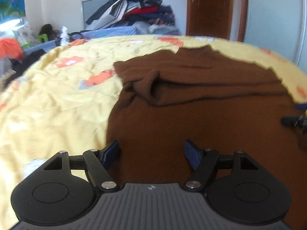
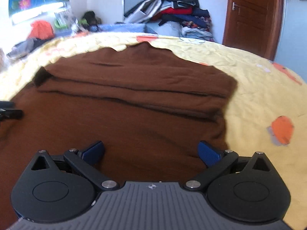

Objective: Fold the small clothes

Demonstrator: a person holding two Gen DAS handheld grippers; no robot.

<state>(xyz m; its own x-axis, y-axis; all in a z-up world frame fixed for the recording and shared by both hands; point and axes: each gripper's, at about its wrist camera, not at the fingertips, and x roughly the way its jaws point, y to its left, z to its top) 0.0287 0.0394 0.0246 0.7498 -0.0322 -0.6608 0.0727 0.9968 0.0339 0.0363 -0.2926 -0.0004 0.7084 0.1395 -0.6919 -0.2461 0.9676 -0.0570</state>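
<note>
Two grippers, left gripper [image 1: 151,156] and right gripper [image 2: 151,154], are held spread (nothing pinched) over the brown sweater [image 1: 191,118], whose near hem lies just below them, folded sleeves lying crosswise ahead.

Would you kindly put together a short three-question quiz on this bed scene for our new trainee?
1. True or false: the brown sweater already has both sleeves folded across its body.
2. Multiple choice: what does the sweater lie on? A) a wooden floor B) a yellow quilt with orange flowers C) a grey sofa
3. Short answer: is anything held between the jaws of the left gripper or the right gripper?

Key
1. True: the sleeves lie across the body, one cuff showing on top.
2. B.
3. No: both stand open above the near hem, nothing clamped.
</note>
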